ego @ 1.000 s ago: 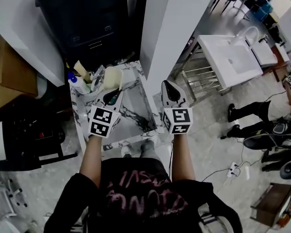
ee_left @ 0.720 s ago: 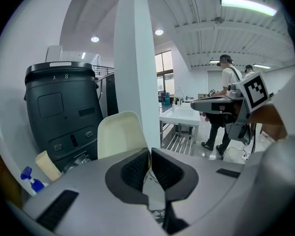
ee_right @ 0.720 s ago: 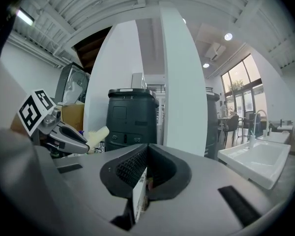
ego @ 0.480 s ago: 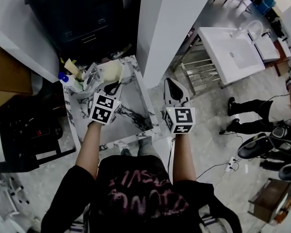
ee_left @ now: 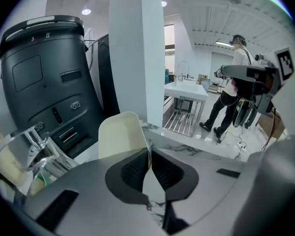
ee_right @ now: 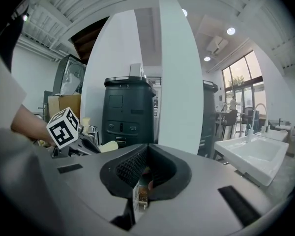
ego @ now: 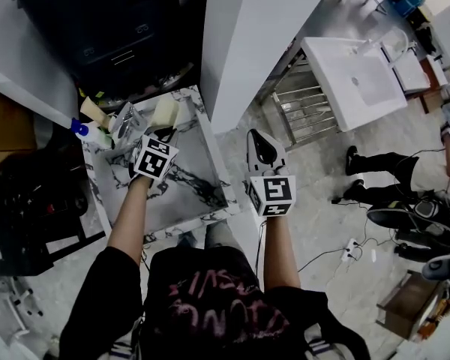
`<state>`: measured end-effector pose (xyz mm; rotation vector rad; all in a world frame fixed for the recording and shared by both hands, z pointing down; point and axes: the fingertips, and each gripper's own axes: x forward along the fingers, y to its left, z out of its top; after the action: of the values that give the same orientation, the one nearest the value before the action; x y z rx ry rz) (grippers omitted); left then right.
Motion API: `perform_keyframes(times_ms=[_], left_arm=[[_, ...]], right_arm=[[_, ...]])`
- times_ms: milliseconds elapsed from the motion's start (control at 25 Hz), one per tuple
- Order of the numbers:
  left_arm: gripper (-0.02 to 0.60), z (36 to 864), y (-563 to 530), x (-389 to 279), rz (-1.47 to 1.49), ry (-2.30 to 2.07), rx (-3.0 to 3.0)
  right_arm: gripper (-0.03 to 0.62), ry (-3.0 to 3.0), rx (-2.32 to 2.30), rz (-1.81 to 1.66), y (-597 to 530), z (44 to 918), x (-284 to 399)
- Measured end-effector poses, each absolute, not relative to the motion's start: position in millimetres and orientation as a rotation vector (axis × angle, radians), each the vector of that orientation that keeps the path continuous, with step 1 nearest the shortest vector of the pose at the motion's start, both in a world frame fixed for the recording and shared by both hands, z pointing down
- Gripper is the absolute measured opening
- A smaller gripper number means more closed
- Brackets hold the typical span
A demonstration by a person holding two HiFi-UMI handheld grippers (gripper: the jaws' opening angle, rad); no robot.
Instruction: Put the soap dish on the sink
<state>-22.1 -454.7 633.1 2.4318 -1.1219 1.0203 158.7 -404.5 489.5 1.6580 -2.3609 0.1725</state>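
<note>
Clamps the soap dish point(ego: 165, 113) by its right rim in the left gripper point(ego: 164, 131), jaws squeezed almost together on that thin edge. Holds the dish upright over the back rim of the marble sink point(ego: 191, 193), just beside the faucet point(ego: 124, 120), near the rim's far right corner. Carries nothing in the right gripper point(ego: 256, 135): jaws pressed together, out past the sink's right rim, over bare floor.

Tight along the back and left: a dark bin point(ego: 112, 21) behind the sink, a blue-capped bottle point(ego: 81, 129) and a cream-topped one point(ego: 91, 109) crowded at the back left corner by the faucet. Tight at the back right too, with the white pillar point(ego: 262, 36) close against that corner. Open room in the basin in front of the dish, and on the floor to the right, between the pillar and the metal rack point(ego: 307, 115) under a white sink point(ego: 356, 77), well apart.

Count: one soap dish, one faucet on the marble sink, two bottles, two sinks, one pillar, one bin, two grippers, one other person point(ego: 379, 172) on the floor to the right.
</note>
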Motion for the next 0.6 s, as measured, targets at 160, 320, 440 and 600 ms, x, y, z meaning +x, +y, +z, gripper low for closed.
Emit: perform_keyframes(times_ms=[160,320,440,600], left_arm=[[0.032,658.8,-459.0,-19.3,1.073,-1.064,2.391],[0.034,680.1,-460.7,-17.3,1.107,-1.016,2.360],[0.034,690.9,-462.0,-18.0,1.152,-0.995,2.322],[0.034,699.2,-467.2,-18.8,1.168,-0.986,2.294]], right_arm=[[0.014,-2.340,1.644,0.183,-409.3,499.3,162.8],[0.014,-2.315,1.639,0.188,-413.1,506.2,168.6],[0.014,-2.302,1.643,0.200,-416.7,510.7,174.6],[0.014,-2.282,1.636,0.209,-419.0,518.3,179.9]])
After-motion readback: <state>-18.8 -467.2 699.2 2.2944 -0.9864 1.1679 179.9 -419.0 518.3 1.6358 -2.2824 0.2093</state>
